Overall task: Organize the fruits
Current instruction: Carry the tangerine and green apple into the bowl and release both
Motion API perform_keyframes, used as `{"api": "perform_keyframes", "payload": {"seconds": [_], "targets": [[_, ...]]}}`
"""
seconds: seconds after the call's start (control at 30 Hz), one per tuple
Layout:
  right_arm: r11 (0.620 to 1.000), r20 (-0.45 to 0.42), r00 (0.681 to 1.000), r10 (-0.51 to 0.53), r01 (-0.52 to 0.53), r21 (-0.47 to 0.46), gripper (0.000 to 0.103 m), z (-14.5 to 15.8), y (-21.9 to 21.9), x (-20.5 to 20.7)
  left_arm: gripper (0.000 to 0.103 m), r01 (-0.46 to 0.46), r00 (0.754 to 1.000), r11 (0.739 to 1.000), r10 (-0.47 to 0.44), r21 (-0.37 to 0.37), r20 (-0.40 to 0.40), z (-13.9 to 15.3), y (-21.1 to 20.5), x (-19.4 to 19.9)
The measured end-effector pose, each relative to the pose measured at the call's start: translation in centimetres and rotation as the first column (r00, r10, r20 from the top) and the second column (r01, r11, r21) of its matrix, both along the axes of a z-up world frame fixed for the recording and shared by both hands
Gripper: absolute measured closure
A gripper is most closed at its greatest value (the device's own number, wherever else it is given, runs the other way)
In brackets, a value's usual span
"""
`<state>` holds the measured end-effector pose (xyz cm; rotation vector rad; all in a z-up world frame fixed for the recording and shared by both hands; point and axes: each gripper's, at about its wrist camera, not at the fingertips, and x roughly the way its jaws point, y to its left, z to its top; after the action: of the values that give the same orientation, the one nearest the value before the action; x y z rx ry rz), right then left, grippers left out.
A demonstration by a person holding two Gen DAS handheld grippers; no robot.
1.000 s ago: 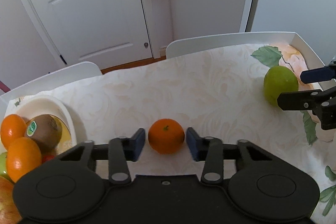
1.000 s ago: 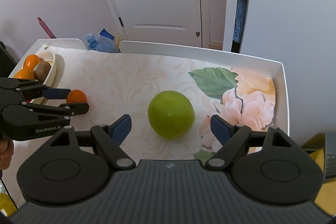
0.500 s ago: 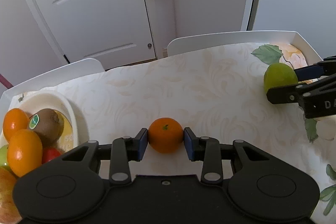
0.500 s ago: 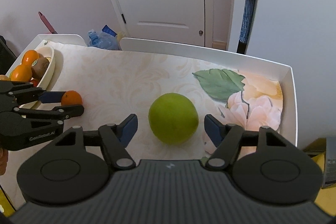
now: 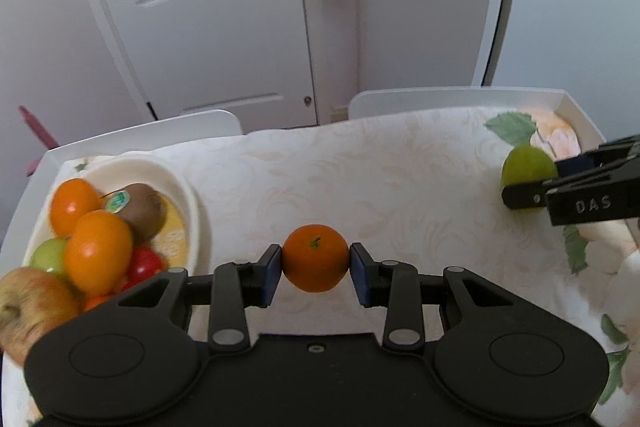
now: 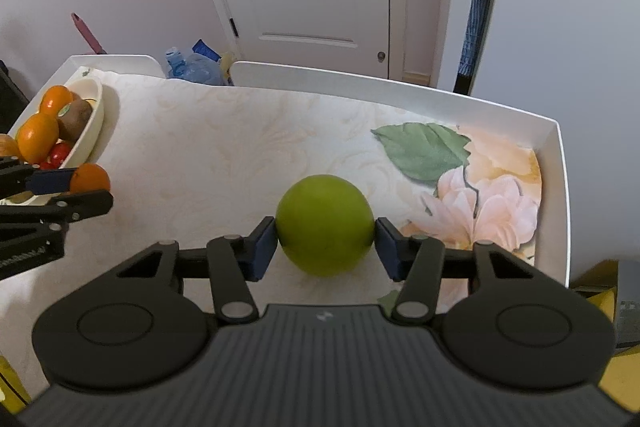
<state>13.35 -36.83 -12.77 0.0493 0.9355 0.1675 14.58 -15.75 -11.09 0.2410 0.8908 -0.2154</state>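
while the left hand-held gripper [image 5: 316, 269] pinches the orange [image 5: 315, 258], the right hand-held gripper [image 6: 326, 239] is closing around the apple [image 6: 325, 225]; a round, off-centre apple could squirt out toward the lower frame.

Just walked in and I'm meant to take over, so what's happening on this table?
A person is sorting fruit with two handheld grippers. The left gripper is shut on a small orange, close to the white bowl that already holds oranges, a kiwi and apples. The right gripper is closing its fingers around the green apple, which sits on the tablecloth near the flower print; the pads look at or nearly on its sides.
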Motion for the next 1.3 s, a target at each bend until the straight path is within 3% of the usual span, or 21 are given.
{"api": "perform_keyframes", "payload": {"seconds": [0.37, 0.77, 1.07, 1.3], "targets": [[0.996, 0.063, 0.994, 0.091, -0.091, -0.008, 0.035, 3.9, 3.6, -1.2, 0.063, -0.099, 0.992, 0.994, 0.103, -0.05, 0.069, 4.6, 3.7, -3.3], [0.978, 0.135, 0.969, 0.209, -0.21, -0.004, 0.035, 8.7, 10.8, -0.8, 0.063, -0.208, 0.964, 0.976, 0.215, -0.062, 0.157, 10.2, 10.7, -4.9], [0.966, 0.153, 0.956, 0.251, -0.257, 0.014, 0.035, 10.3, 16.9, 0.5, 0.063, -0.24, 0.954, 0.97, 0.244, -0.044, 0.174, 11.5, 15.9, -3.8], [0.968, 0.141, 0.959, 0.246, -0.252, 0.023, 0.035, 10.0, 21.0, 2.1, 0.063, -0.231, 0.96, 0.973, 0.232, -0.03, 0.156, 10.6, 19.7, -1.5]]}}
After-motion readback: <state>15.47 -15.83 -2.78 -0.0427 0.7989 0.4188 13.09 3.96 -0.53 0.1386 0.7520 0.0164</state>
